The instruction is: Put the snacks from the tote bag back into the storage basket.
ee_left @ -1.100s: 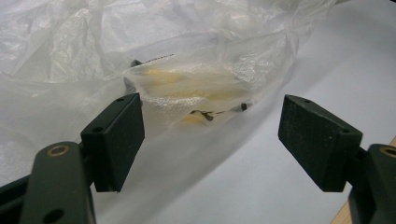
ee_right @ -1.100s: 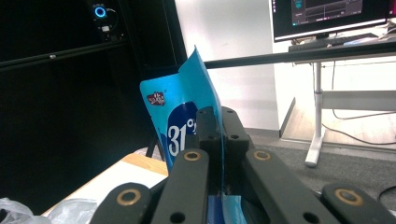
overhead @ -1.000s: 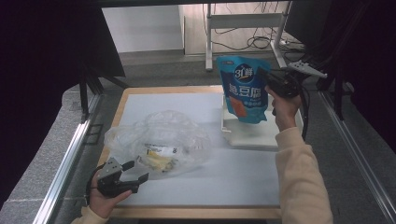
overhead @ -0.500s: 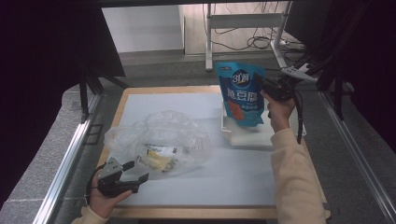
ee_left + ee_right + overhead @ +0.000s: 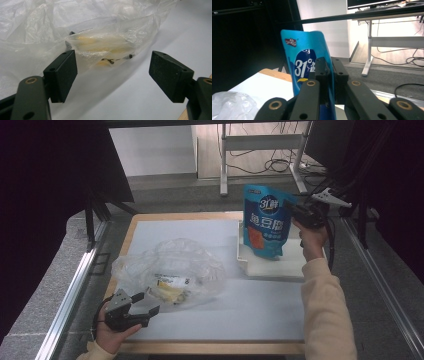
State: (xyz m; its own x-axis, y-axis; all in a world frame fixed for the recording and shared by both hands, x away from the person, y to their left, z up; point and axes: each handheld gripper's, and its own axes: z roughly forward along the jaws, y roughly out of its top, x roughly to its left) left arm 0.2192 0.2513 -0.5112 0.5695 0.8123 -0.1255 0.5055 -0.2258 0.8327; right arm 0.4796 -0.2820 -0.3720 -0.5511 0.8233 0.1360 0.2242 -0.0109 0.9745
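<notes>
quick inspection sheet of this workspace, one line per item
surface: white mat on a wooden table.
job's things: blue pouch upright over white tray.
clutter: clear plastic bag, yellowish contents.
grippers: right gripper shut on the pouch's edge, jaws just easing open; left gripper open by the bag.
cables: black cable from right gripper; floor cables.
surroundings: desk frame, dark panels.
</notes>
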